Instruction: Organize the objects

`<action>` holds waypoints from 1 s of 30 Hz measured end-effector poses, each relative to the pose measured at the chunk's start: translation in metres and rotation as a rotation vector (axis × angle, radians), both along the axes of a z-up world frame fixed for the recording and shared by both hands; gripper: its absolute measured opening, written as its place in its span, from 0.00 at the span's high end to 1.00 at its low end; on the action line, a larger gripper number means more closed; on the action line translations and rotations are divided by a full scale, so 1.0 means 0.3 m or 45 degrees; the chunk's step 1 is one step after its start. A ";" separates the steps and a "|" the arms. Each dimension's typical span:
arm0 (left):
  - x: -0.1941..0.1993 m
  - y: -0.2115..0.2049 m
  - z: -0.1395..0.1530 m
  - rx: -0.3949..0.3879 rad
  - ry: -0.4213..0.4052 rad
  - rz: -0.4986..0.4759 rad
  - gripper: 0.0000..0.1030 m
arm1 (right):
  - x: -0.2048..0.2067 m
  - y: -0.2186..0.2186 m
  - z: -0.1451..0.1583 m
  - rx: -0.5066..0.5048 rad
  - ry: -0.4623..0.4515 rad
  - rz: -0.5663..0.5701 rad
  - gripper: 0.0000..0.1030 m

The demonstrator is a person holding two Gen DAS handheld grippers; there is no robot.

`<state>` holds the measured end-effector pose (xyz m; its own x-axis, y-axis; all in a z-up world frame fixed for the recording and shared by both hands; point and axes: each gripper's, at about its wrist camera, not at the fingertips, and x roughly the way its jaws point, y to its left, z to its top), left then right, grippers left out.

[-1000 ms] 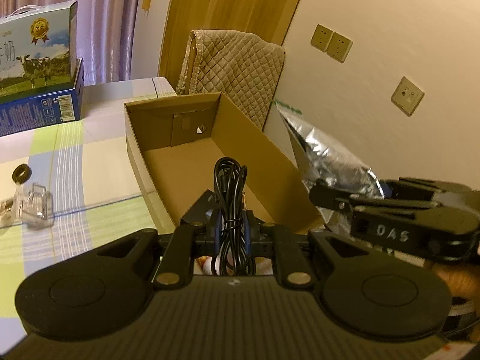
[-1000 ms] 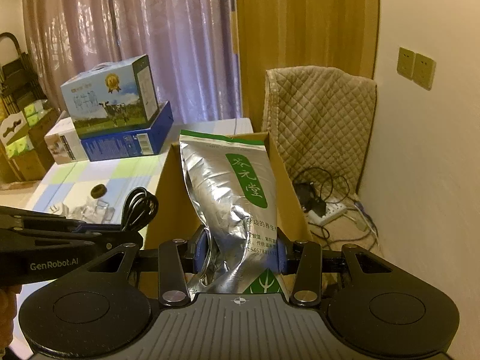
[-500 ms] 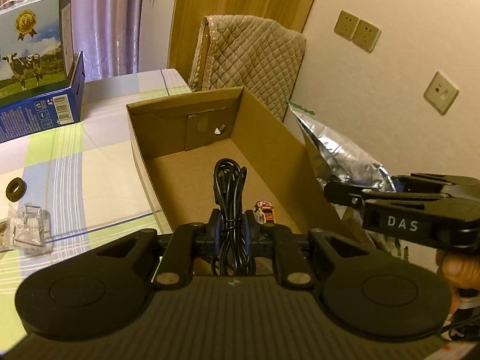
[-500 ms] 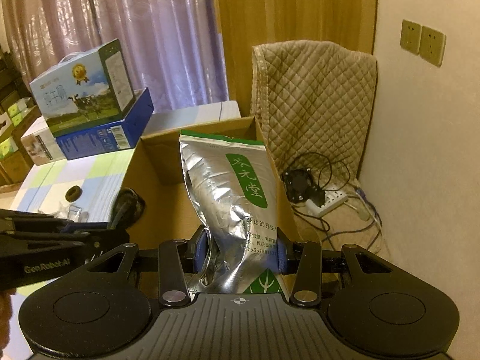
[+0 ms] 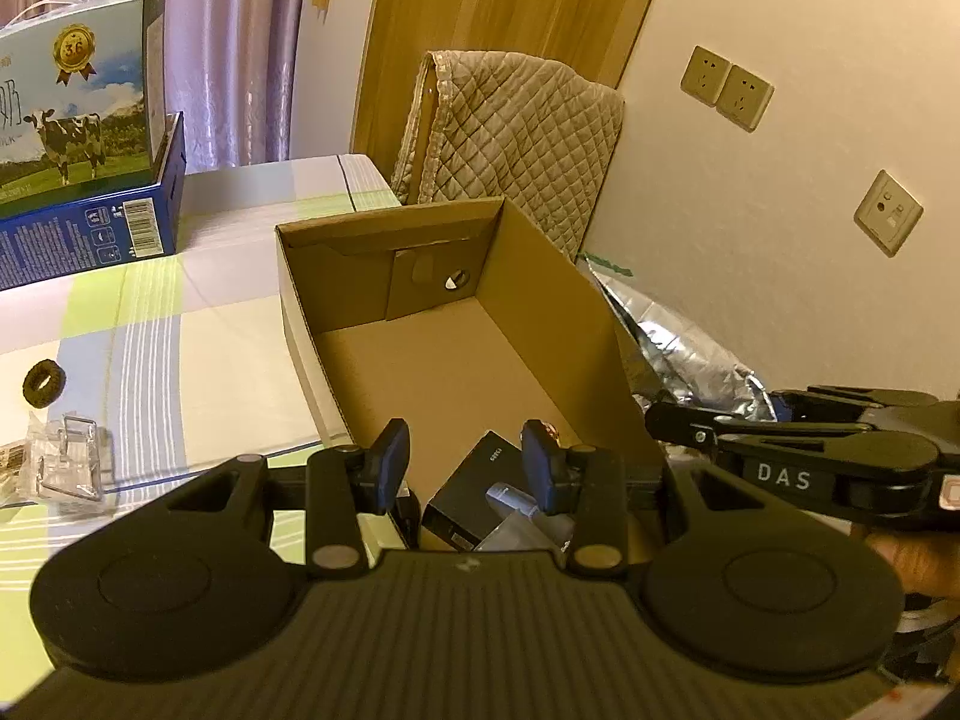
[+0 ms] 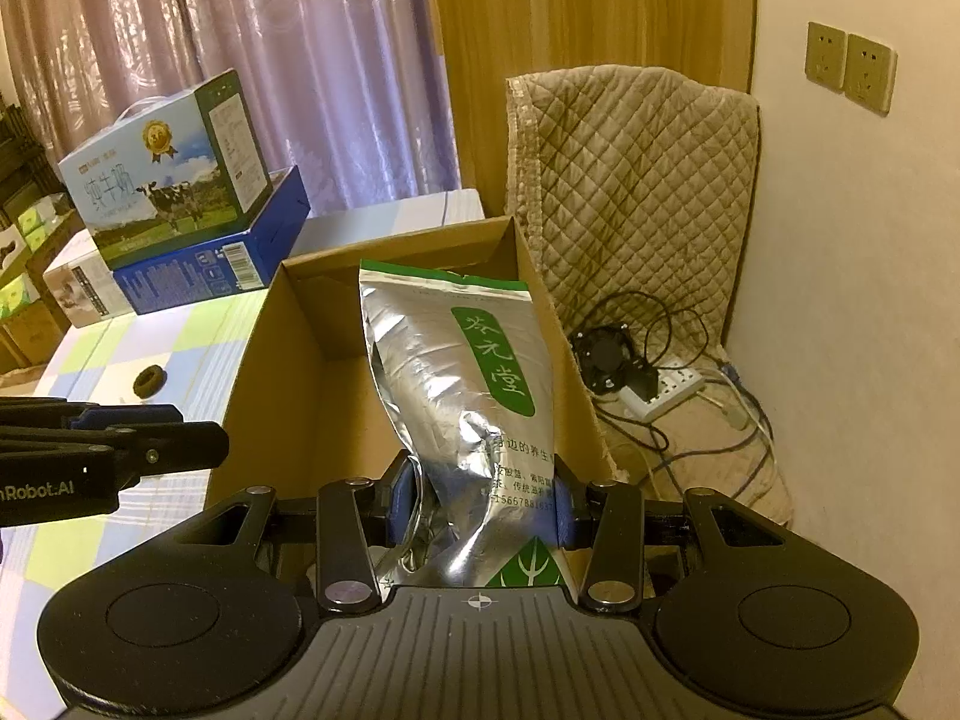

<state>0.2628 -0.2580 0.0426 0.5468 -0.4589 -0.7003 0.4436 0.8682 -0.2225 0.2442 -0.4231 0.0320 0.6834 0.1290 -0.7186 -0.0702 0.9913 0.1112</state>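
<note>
Both grippers matte black, blue pads inside: left gripper ribbed, round-disced at bottom; right gripper lettered "DAS" at right edge.

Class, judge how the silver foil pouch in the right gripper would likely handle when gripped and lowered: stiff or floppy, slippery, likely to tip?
The foil pouch is creased and twisted where the right gripper pinches it, so probably floppy. Its glossy skin may slip. Tall and narrow, it would likely topple inside the cardboard box.

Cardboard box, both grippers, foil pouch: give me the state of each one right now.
Cardboard box: open-topped, small items inside.
Left gripper: jaws opening, nothing between them.
Right gripper: shut on the foil pouch.
Foil pouch: sealed, upright, crumpled.
</note>
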 end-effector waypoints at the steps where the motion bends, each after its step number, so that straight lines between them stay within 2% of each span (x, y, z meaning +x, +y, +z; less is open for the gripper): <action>1: -0.002 0.000 0.004 0.001 -0.001 -0.002 0.65 | 0.001 0.001 0.001 -0.001 -0.001 0.000 0.60; 6: -0.013 0.004 0.010 0.016 -0.005 -0.001 0.65 | 0.016 0.015 -0.003 -0.006 0.013 0.007 0.60; 11: -0.013 0.012 0.008 0.022 -0.003 0.011 0.64 | 0.042 0.016 -0.006 0.040 0.011 0.012 0.58; 13: -0.010 0.017 0.006 0.028 -0.003 0.020 0.63 | 0.048 0.003 -0.007 0.101 -0.006 0.008 0.49; 16: -0.010 0.030 0.001 0.046 -0.007 0.050 0.57 | 0.042 -0.012 0.012 0.140 -0.066 -0.025 0.42; 30: -0.051 0.096 0.010 0.034 0.008 0.071 0.55 | -0.044 -0.002 0.064 0.149 -0.079 -0.027 0.41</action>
<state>0.2474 -0.2292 0.0457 0.5664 -0.4090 -0.7155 0.3929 0.8972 -0.2018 0.2310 -0.4236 0.0512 0.7296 0.1944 -0.6557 -0.0597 0.9732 0.2221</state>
